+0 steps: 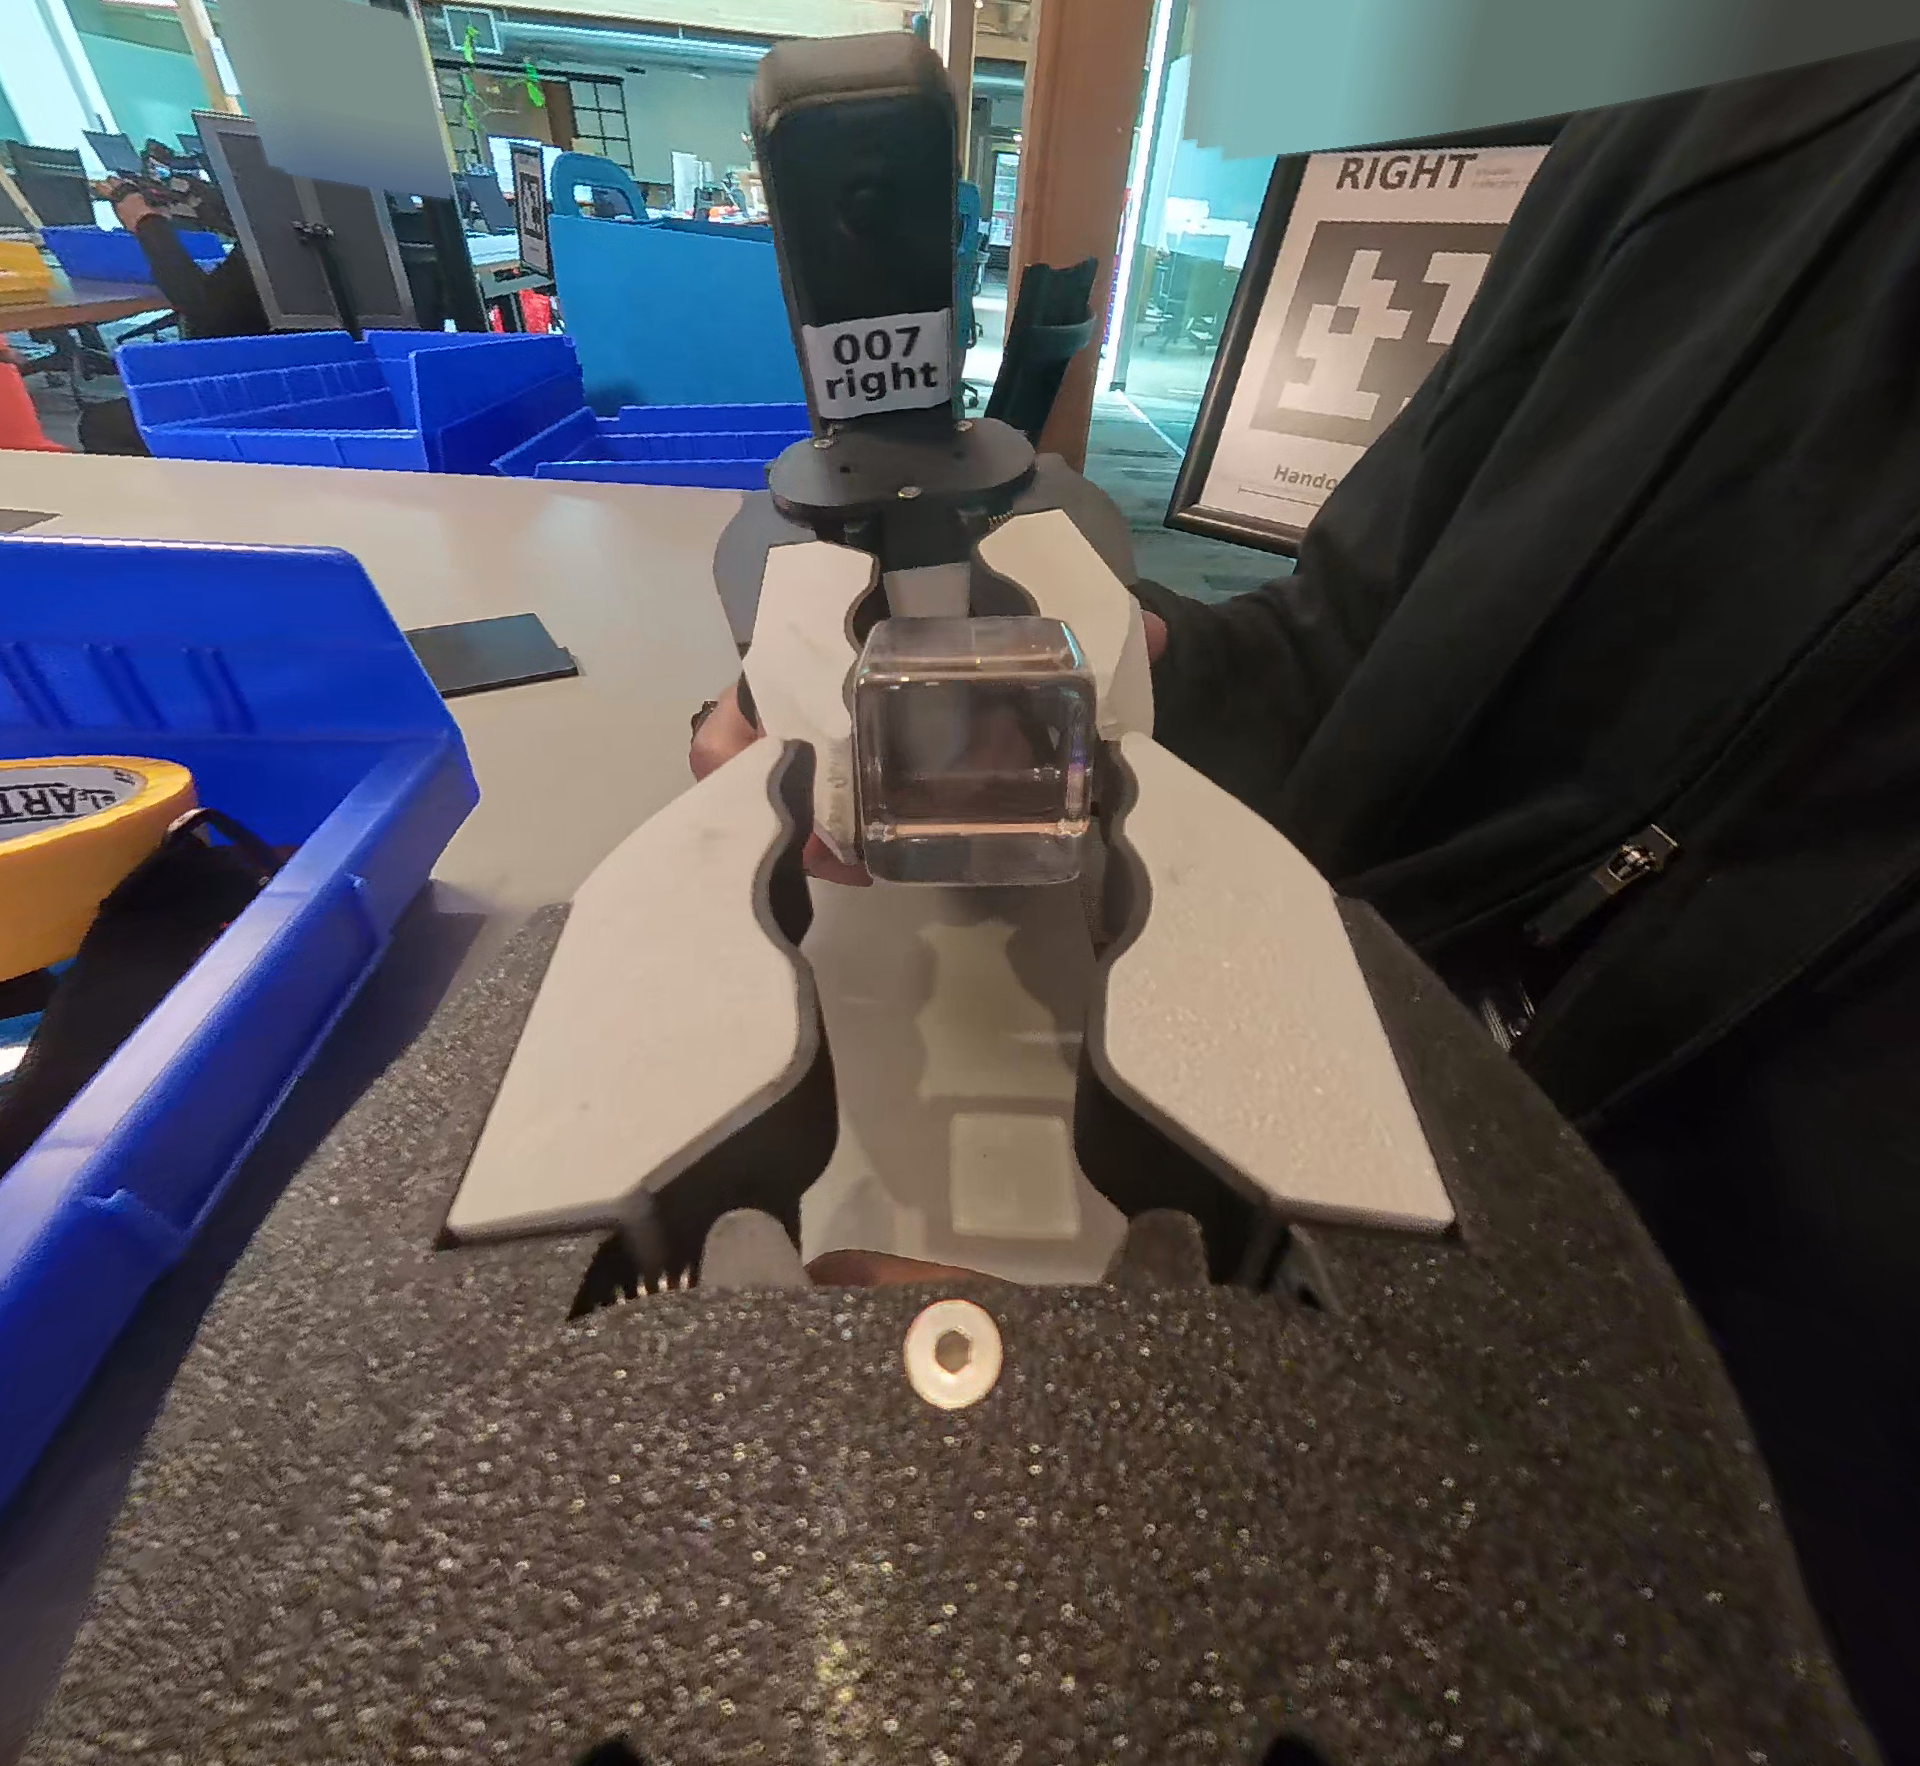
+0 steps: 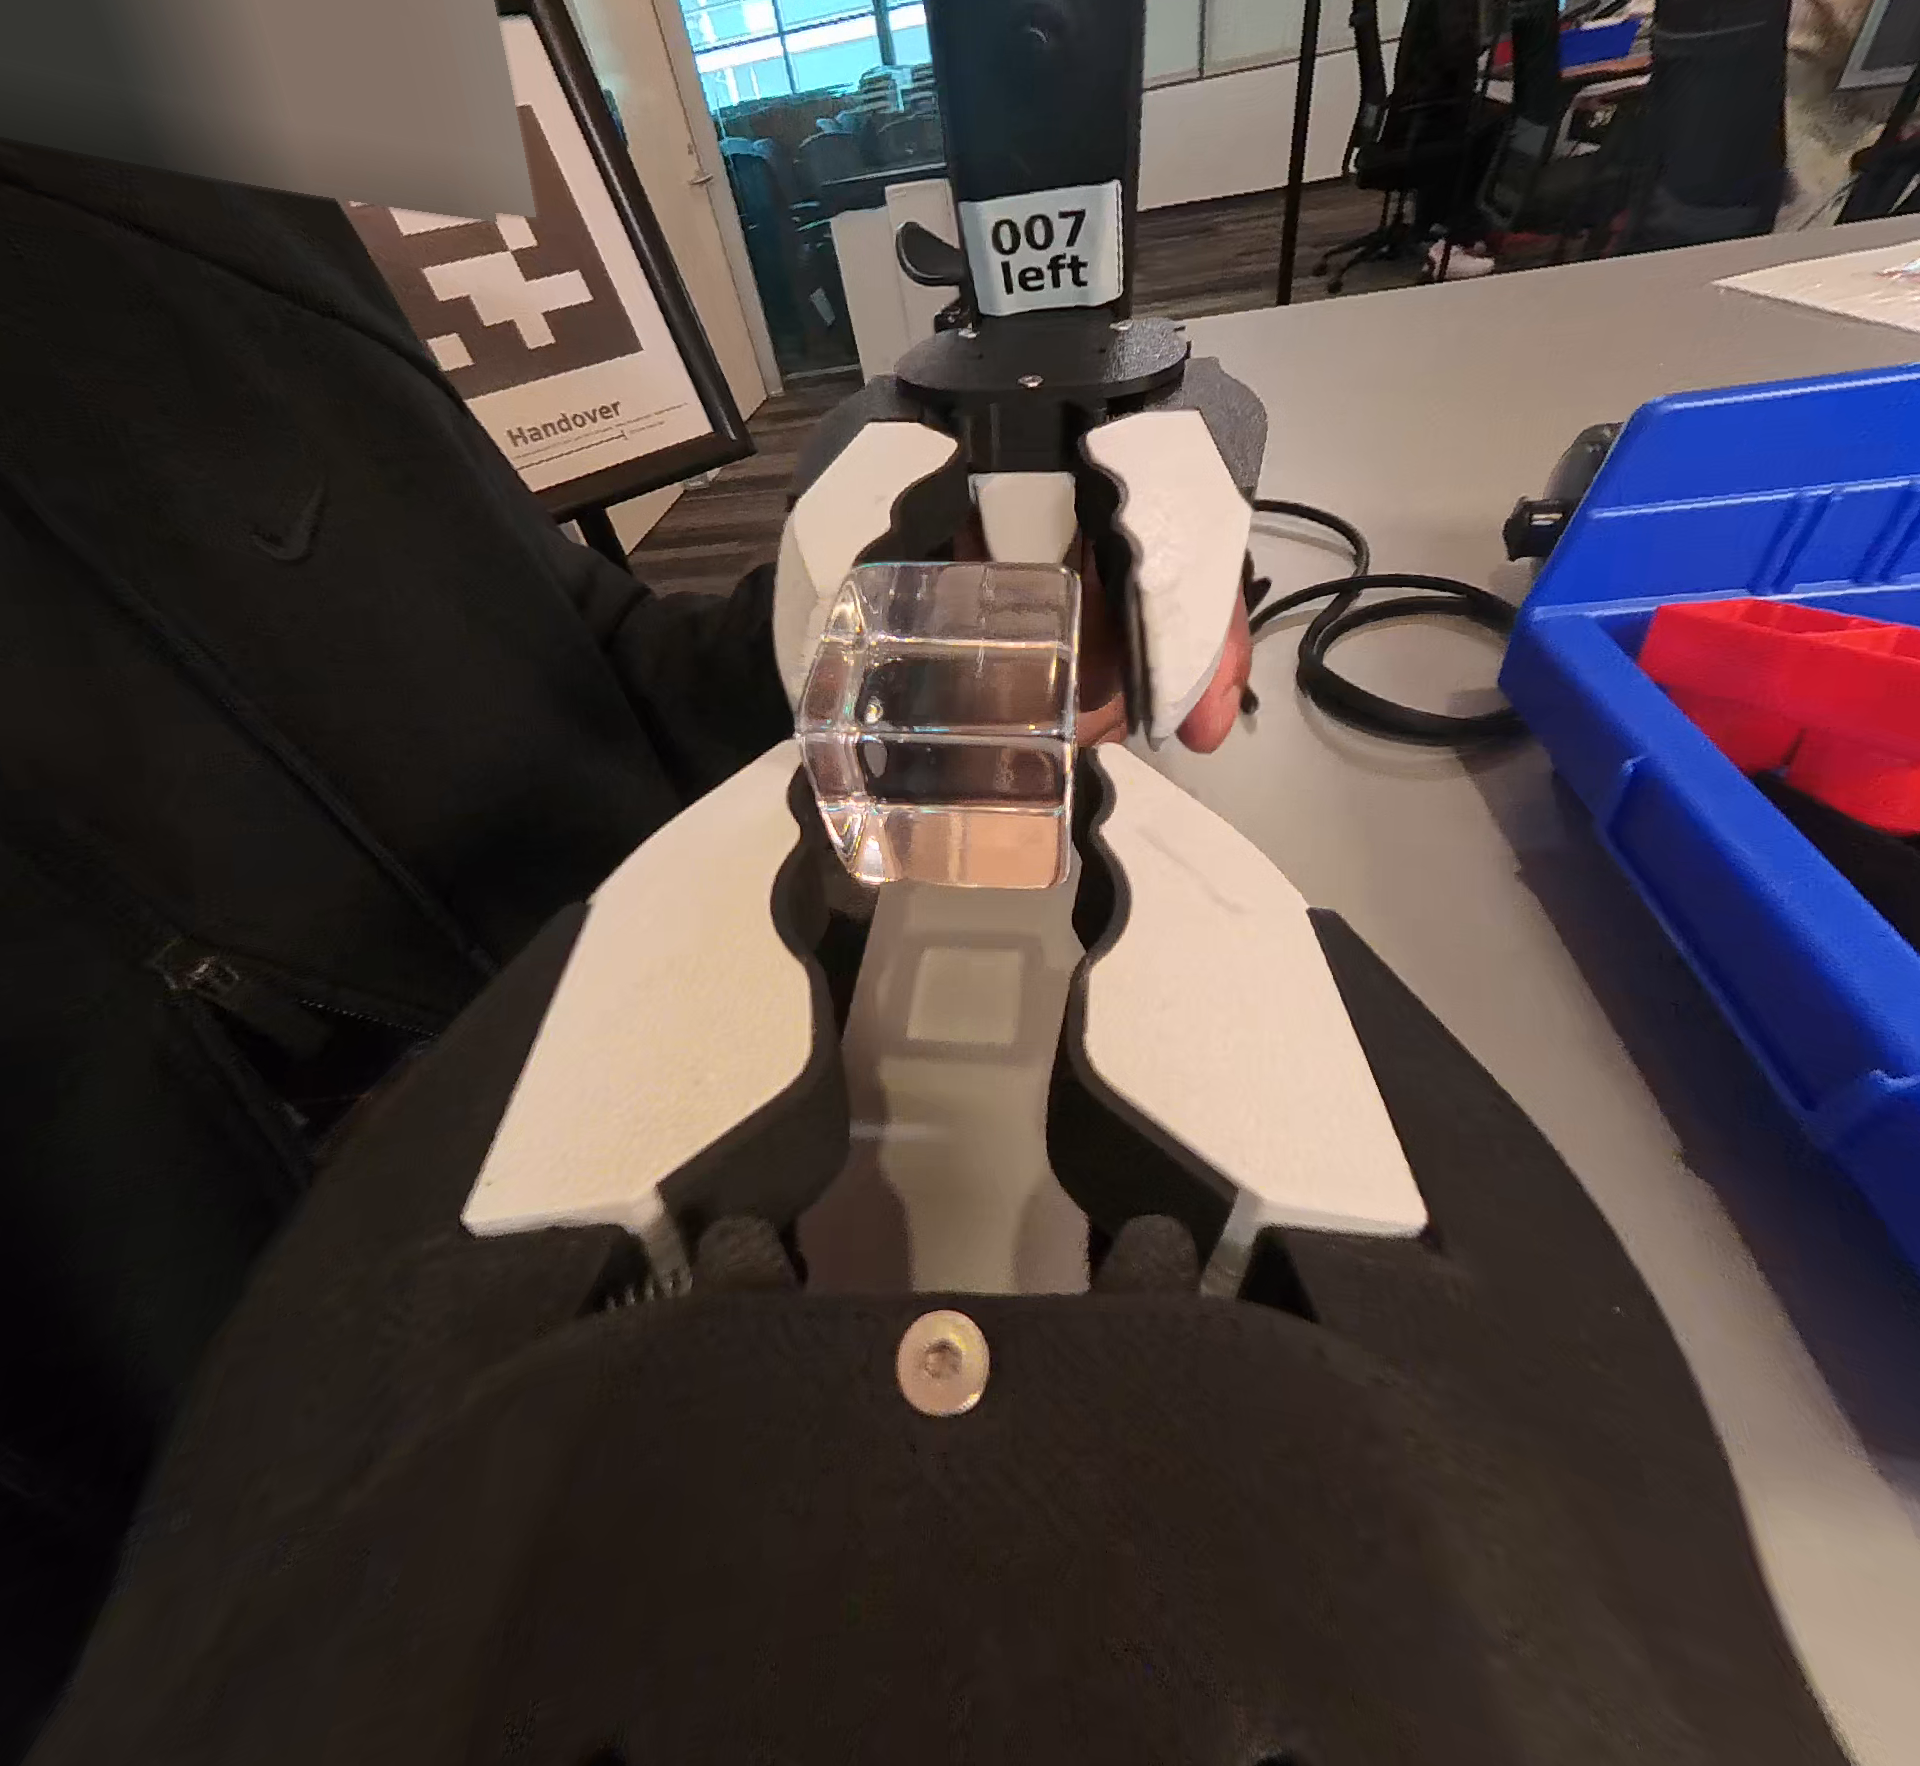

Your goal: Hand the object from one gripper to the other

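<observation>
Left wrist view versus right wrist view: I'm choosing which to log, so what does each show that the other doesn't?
Left wrist view only: a yellow tape roll in a blue bin. Right wrist view only: a black cable on the table and a red tray. Both: the clear cube between the left gripper and right gripper, plus a framed marker board.

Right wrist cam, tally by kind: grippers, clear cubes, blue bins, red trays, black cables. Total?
Grippers: 2, left gripper and right gripper
clear cube: 1
blue bin: 1
red tray: 1
black cable: 1
Total: 6
</observation>
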`<state>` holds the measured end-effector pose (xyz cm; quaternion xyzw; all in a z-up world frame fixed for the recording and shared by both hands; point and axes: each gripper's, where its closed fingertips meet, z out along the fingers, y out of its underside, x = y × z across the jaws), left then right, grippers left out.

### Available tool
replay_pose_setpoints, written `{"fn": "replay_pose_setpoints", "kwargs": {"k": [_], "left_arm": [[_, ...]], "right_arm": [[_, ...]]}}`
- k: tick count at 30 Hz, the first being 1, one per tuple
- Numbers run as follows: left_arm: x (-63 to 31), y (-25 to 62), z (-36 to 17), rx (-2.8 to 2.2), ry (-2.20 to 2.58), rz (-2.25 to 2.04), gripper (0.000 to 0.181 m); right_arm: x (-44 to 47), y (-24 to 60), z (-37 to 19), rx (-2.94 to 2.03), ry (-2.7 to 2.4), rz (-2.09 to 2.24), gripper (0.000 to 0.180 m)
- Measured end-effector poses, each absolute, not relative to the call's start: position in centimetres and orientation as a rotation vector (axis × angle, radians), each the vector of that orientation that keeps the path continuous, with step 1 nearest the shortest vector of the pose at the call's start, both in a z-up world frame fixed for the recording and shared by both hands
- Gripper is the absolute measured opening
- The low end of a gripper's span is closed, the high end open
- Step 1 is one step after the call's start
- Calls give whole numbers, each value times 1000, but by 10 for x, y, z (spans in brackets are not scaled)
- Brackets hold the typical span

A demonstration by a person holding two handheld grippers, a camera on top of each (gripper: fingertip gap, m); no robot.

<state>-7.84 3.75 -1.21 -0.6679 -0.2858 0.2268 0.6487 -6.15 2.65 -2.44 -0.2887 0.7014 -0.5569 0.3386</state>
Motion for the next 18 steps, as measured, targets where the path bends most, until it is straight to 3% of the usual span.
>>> {"fn": "replay_pose_setpoints", "kwargs": {"k": [3, 7, 18], "left_arm": [[-78, 40, -13, -1528, -638, 522, 43], [-85, 35, -12, -1501, -674, 515, 43], [-104, -3, -1, -1163, -890, 365, 43]], "right_arm": [[-62, 26, -25, -742, 1828, -1433, 45], [-71, 19, -22, -667, 1840, -1477, 44], [-108, -2, 2, -732, 1967, -2103, 55]]}}
